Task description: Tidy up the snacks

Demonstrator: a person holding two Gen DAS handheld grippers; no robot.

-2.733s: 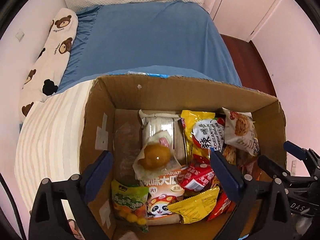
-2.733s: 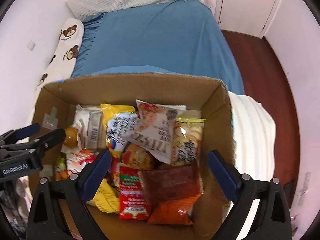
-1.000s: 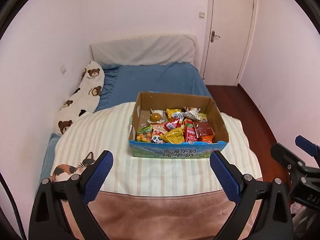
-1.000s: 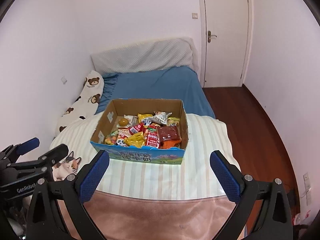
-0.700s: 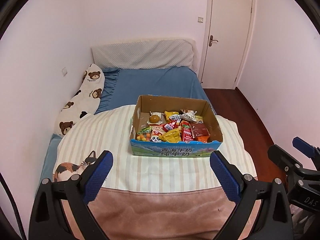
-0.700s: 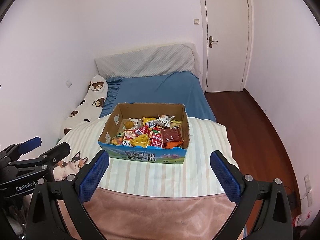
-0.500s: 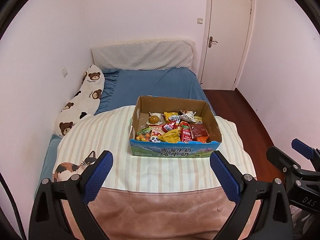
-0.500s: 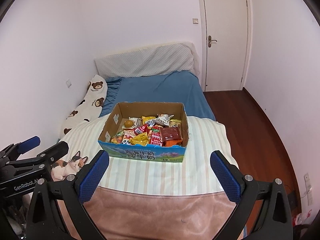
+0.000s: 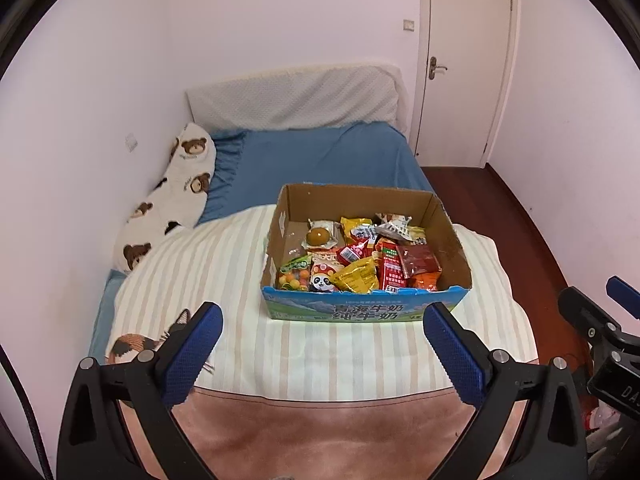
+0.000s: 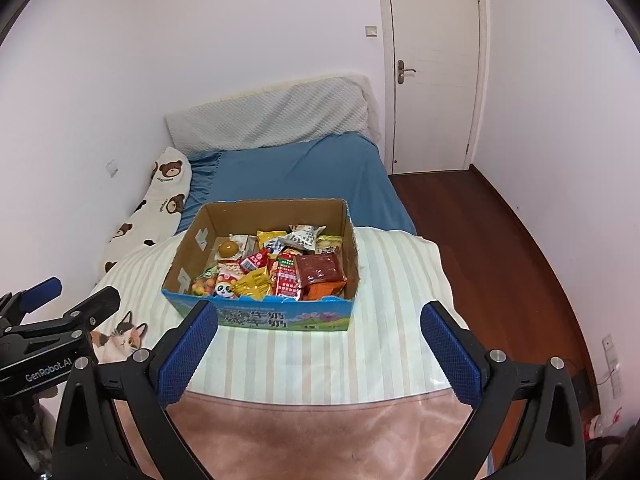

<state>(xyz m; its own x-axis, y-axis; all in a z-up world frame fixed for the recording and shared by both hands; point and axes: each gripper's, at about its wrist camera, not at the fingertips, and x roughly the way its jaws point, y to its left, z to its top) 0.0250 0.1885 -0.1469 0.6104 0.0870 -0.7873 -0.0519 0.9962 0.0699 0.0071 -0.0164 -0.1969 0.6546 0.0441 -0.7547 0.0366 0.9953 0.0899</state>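
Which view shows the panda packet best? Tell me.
The left wrist view. The panda packet sits near the box's front wall, face-on and larger, its panda face clear. In the right wrist view the packet is smaller and partly cut off by the front wall.

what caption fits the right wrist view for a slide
Open right gripper faces a snack-filled cardboard box on a striped blanket.

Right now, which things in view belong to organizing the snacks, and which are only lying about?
Belong to the job:
- brown cardboard box with blue printed front
- colourful snack packets inside it

Only lying about:
- white bear-print pillow
- cream striped blanket
- blue bedsheet
- white door
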